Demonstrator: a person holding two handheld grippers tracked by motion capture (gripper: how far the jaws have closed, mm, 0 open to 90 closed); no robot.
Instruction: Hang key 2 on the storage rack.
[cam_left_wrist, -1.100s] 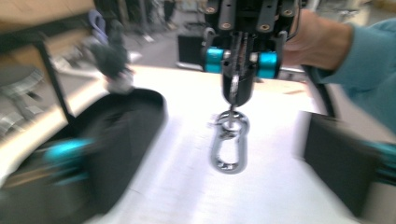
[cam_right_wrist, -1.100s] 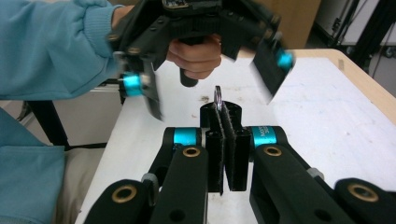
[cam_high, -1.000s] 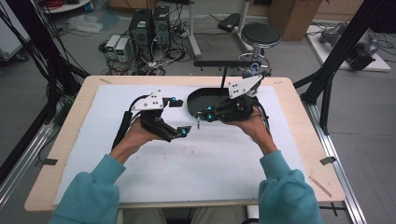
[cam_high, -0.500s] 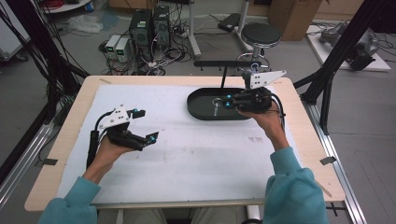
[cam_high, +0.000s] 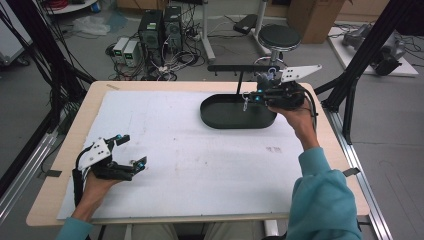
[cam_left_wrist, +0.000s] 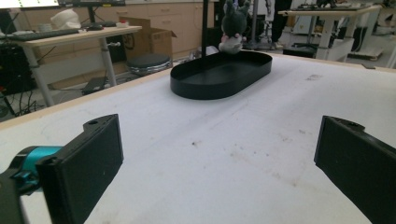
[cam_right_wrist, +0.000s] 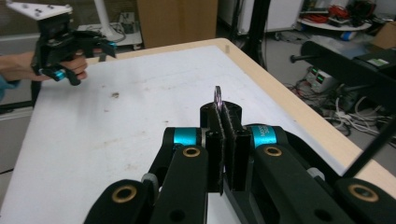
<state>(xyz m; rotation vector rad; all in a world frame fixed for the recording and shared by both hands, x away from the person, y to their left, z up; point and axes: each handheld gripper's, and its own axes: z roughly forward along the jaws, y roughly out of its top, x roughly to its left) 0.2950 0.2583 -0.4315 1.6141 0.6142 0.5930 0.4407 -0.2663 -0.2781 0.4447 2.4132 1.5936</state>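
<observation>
My right gripper (cam_high: 250, 98) hovers over the right end of a black oval tray (cam_high: 220, 120), held by the person's right hand. Its jaws are shut on a thin metal ring (cam_right_wrist: 217, 95) that sticks out past the fingertips of the right gripper (cam_right_wrist: 223, 111). In the left gripper view a small grey plush toy (cam_left_wrist: 232, 25) shows at the far rim of the tray (cam_left_wrist: 219, 86); what holds it I cannot tell. My left gripper (cam_high: 134, 150) rests low over the white mat's near-left corner. The left gripper (cam_left_wrist: 219, 158) stands wide open, nothing between its jaws.
A black rack with a post and crossbar (cam_high: 240, 68) stands just behind the tray. A white mat (cam_high: 200, 165) covers the wooden table (cam_high: 332, 145). Computers, cables and a stool (cam_high: 279, 36) sit on the floor beyond the far edge.
The left hand has drawn its open gripper from the table's middle to the near-left corner and lower. The right hand has carried its shut gripper rightward and a little higher, over the tray's right end.
</observation>
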